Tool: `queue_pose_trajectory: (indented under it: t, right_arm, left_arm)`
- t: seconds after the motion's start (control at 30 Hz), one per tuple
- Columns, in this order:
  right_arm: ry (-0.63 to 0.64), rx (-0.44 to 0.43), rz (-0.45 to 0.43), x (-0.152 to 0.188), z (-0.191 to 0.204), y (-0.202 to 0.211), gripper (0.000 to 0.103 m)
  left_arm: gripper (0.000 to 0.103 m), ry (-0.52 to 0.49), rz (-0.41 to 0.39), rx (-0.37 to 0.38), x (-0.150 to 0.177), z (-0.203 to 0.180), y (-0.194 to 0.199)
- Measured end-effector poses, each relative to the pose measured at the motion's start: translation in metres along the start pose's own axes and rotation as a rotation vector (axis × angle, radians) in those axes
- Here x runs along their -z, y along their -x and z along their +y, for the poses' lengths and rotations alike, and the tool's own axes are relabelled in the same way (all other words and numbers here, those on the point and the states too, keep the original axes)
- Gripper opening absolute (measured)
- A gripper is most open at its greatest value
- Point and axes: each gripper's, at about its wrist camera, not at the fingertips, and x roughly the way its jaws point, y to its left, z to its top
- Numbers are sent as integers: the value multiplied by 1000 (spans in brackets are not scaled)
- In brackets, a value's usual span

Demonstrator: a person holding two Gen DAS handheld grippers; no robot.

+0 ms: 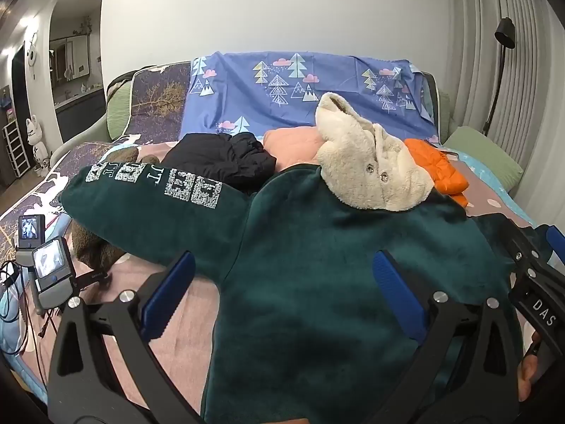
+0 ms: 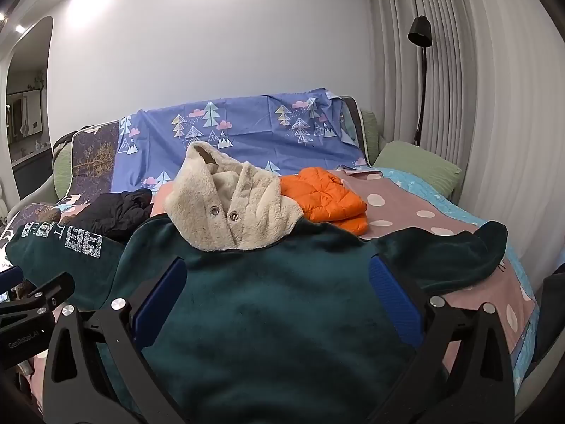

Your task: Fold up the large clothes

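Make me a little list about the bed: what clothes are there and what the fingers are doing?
spread out: green hoodie, flat on the bed, cream hood at the top
left sleeve: stretched sideways, white print
right sleeve: out to the side
behind: black garment, orange jacket, peach cloth
left gripper: open, fingers over the hoodie
right gripper: open, over the hoodie
held: nothing

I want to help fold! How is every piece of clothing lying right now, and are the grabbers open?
green hoodie: spread flat, sleeves out
cream hood: resting on hoodie
orange jacket: folded
black garment: crumpled
left gripper: open
right gripper: open
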Motion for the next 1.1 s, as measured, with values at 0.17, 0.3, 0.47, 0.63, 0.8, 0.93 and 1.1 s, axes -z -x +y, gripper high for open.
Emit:
queue_pose_trajectory:
  t: [0.17, 0.3, 0.47, 0.63, 0.8, 0.93, 1.1]
  right_arm:
    - [-2, 1, 4, -2, 0, 0, 102]
    - [-4, 1, 16, 0, 3, -5, 102]
    - [0, 10, 25, 0, 2, -6, 102]
    - [-3, 17, 41, 1, 2, -9, 102]
    - [-6, 21, 65, 0, 4, -13, 102]
    - [-11, 21, 74, 0, 3, -14, 102]
    - [-8, 13, 82, 0, 4, -16, 102]
  left_arm:
    - [101, -10, -4, 5, 1, -2, 2]
    - [101, -3, 3, 4, 3, 0, -3]
    - [101, -18, 10, 7, 2, -3, -5]
    - [101, -23, 8, 10, 1, -3, -4]
    - [101, -25, 9, 11, 2, -2, -4]
    - [101, -28, 10, 11, 3, -2, -6]
    - [101, -28, 8, 10, 3, -3, -6]
